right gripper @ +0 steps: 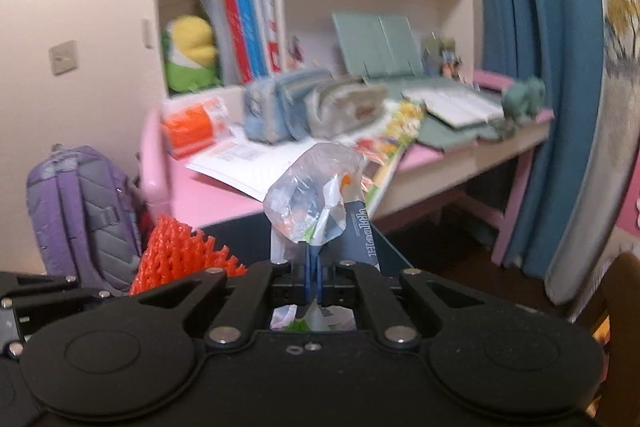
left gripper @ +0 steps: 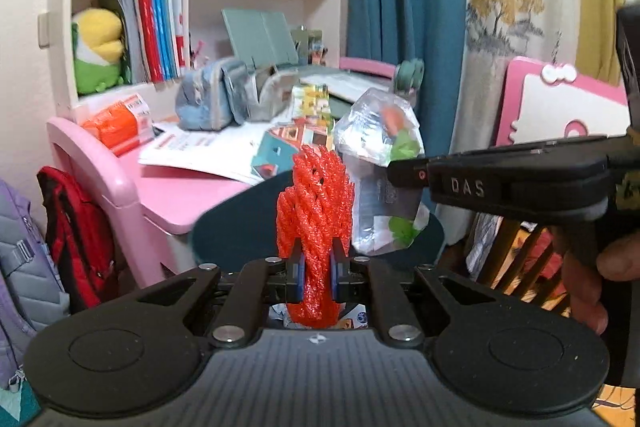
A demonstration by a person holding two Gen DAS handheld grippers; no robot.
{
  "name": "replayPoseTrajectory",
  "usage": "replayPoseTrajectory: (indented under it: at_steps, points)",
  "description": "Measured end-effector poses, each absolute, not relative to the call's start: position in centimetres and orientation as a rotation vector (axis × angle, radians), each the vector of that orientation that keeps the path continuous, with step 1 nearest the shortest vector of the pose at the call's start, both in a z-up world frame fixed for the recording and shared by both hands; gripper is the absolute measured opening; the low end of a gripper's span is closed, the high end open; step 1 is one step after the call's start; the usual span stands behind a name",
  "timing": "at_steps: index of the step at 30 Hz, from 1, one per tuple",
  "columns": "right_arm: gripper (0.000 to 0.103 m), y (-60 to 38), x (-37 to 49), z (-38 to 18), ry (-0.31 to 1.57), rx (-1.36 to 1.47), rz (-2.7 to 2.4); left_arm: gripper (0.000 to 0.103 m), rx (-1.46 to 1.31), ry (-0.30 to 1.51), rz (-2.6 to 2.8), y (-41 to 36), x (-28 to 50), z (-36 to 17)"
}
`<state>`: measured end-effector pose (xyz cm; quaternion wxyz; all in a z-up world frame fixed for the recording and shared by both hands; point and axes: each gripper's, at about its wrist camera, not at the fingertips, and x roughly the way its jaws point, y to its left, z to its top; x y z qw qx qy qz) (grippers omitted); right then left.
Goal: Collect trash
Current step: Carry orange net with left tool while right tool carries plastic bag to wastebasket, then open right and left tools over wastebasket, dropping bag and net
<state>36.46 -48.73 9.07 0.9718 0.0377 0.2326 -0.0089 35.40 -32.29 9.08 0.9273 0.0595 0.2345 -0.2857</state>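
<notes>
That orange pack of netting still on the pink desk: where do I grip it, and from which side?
A judgement: take the orange pack across its short width, coming from above and the desk's front edge. It lies flat near the left corner with the shelf wall behind it, so the front is the open side. Both grippers are full now: left holds foam net, right the plastic wrapper.

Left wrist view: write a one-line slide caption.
Left gripper clamps orange foam netting before a cluttered pink desk.

Hand-held grippers: two (left gripper: 316,267) (right gripper: 312,267)
Red foam nets: one (left gripper: 316,199)
Clear wrappers: one (right gripper: 316,195)
Backpacks: two (left gripper: 76,227) (right gripper: 80,211)
Pencil cases: two (right gripper: 280,103) (right gripper: 348,107)
</notes>
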Motion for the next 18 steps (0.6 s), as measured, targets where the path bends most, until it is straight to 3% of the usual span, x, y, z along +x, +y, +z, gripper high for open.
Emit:
replayPoseTrajectory:
  at_steps: [12,18]
  points:
    - [0.004,-50.3,40.6,5.3,0.646,0.105,-0.029,0.011,0.15,0.629,-0.544,-37.0,40.4,5.0]
    - [0.013,-50.3,41.3,4.3,0.707,0.103,-0.033,0.011,0.151,0.703,-0.517,-36.9,41.8,3.3]
